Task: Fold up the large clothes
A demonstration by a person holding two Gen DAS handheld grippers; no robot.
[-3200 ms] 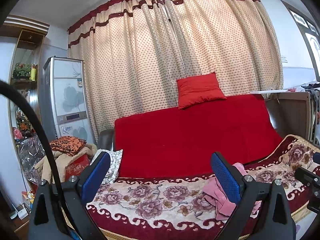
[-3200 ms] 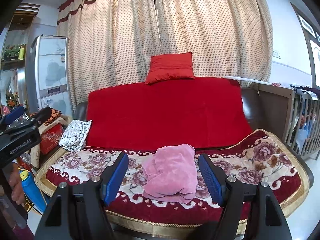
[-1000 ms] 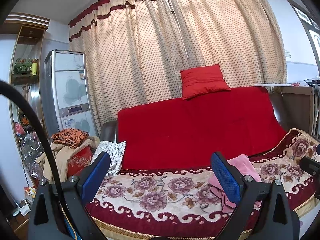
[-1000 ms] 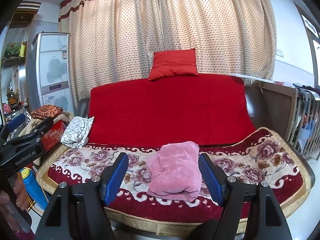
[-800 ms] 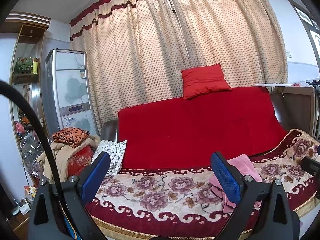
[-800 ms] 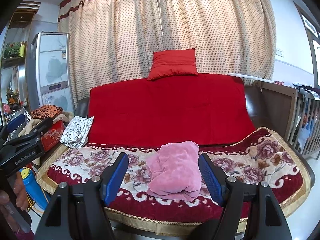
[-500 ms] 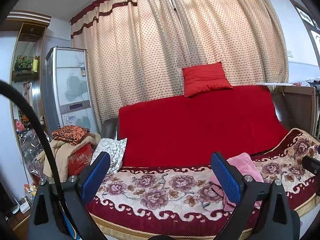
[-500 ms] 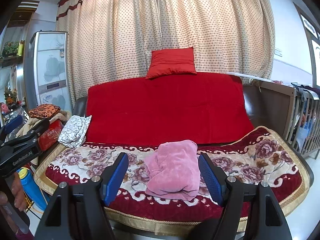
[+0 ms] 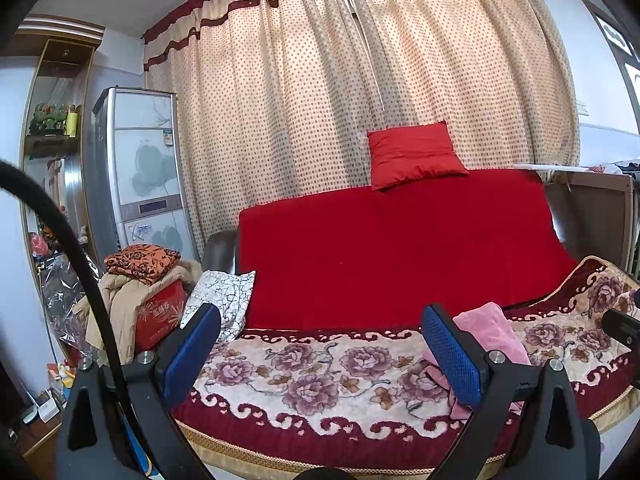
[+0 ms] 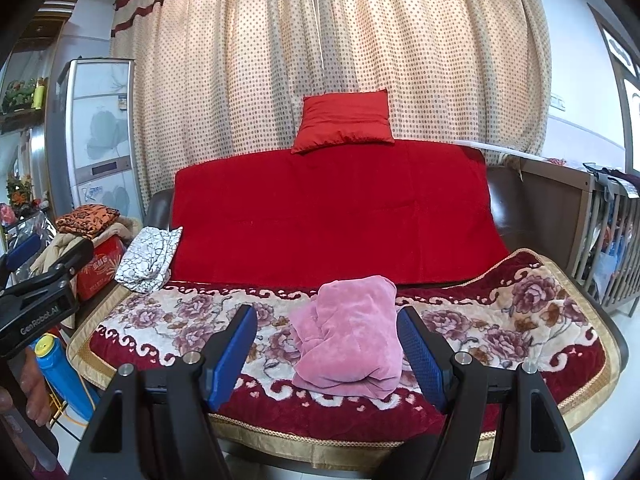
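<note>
Pink velvety garment (image 10: 352,334) lies bunched on the floral sofa blanket (image 10: 520,320), near its front edge. Little has changed: both the right gripper (image 10: 328,350) and left gripper (image 9: 320,354) still hover short of it, jaws apart and empty, so folding is not begun.

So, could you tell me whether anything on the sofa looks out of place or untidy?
Yes: the pink garment lies bunched in a crumpled heap on the floral blanket, not folded. The red cushion sits perched on top of the backrest.
</note>
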